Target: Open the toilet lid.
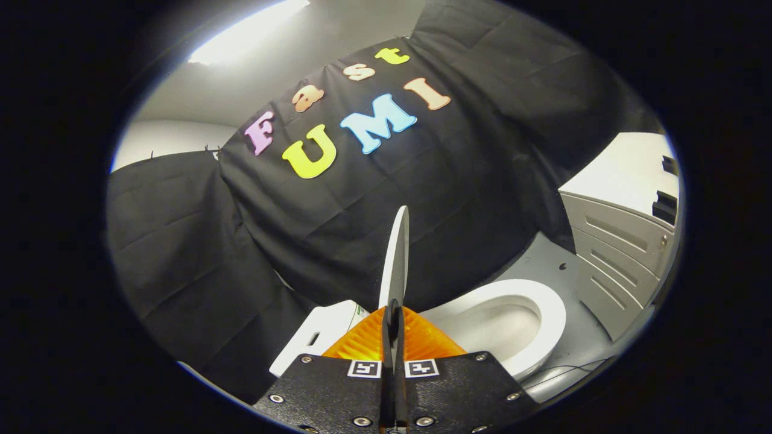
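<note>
While the gripper pinches its edge between both fingers, the toilet lid stands upright, seen edge-on, beside the open seat.

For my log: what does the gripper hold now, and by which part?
The gripper is shut on the toilet lid, raised edge-on, pinching its thin free edge between both fingers.

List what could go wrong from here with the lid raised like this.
1. The gripper is shut on the thin edge of the lid, a small hold. A slip could let the lid drop onto the seat.
2. The lid stands about upright, so letting go now may let it tip either way.
3. The tank sits close behind the lid. Pushing on hard could knock the lid against it.
</note>
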Demonstrator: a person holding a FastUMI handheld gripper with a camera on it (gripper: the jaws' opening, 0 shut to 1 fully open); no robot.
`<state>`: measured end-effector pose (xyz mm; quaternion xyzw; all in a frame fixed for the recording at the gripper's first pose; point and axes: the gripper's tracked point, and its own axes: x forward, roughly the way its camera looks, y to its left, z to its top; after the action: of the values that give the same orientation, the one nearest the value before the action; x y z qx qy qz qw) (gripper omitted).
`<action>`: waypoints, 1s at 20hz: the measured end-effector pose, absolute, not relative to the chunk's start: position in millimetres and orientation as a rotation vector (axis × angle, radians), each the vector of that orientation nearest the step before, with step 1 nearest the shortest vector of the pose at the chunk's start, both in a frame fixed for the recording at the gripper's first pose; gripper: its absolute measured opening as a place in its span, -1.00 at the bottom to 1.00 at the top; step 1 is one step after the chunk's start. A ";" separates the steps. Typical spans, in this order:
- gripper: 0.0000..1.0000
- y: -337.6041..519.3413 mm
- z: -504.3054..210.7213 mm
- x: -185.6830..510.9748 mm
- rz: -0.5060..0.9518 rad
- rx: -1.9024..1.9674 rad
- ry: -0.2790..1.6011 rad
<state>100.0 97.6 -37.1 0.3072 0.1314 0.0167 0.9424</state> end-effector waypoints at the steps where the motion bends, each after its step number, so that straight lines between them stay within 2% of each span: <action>1: -1.00 103.0 -32.1 100.9 0.044 0.626 0.260; 20: -1.00 219.3 19.5 118.6 0.199 0.449 0.207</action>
<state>118.6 219.3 19.5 0.2219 0.1022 0.0985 0.9647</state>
